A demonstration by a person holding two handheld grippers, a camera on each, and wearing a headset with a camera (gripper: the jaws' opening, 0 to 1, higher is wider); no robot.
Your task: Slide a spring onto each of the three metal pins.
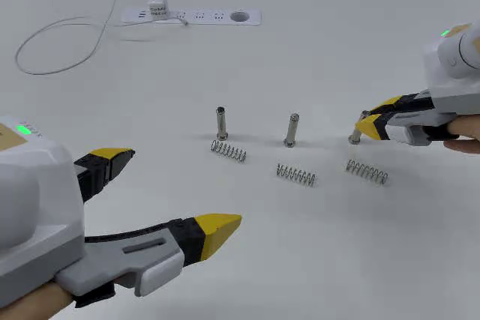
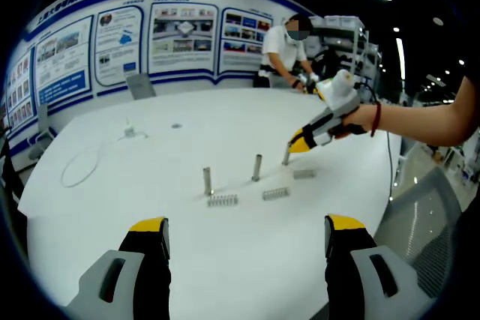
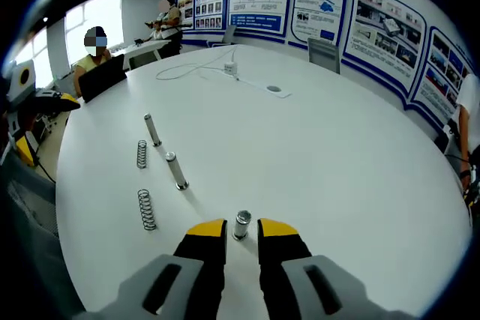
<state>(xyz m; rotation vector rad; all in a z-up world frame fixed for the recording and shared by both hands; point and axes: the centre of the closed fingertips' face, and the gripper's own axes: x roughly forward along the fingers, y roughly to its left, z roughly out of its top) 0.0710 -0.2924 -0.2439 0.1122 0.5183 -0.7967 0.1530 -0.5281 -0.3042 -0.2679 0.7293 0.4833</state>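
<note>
Holding the yellow-tipped left gripper (image 1: 184,185) low over the white desk (image 1: 315,50), jaws spread wide, tips aimed toward the row. Standing upright, left to right: left silver metal pin (image 1: 221,123), middle silver metal pin (image 1: 292,130), right silver metal pin (image 1: 354,139). Lying just in front of each: left coiled wire spring (image 1: 228,151), middle coiled wire spring (image 1: 295,175), right coiled wire spring (image 1: 367,171). Reaching in level from the right with the right gripper (image 1: 365,122), jaws narrowed either side of the right pin's head; cannot tell whether pinching it.

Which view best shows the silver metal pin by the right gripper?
Right gripper view: the silver metal pin stands close, between the jaws. The head view has it partly behind the right gripper; the left gripper view, tiny.
</note>
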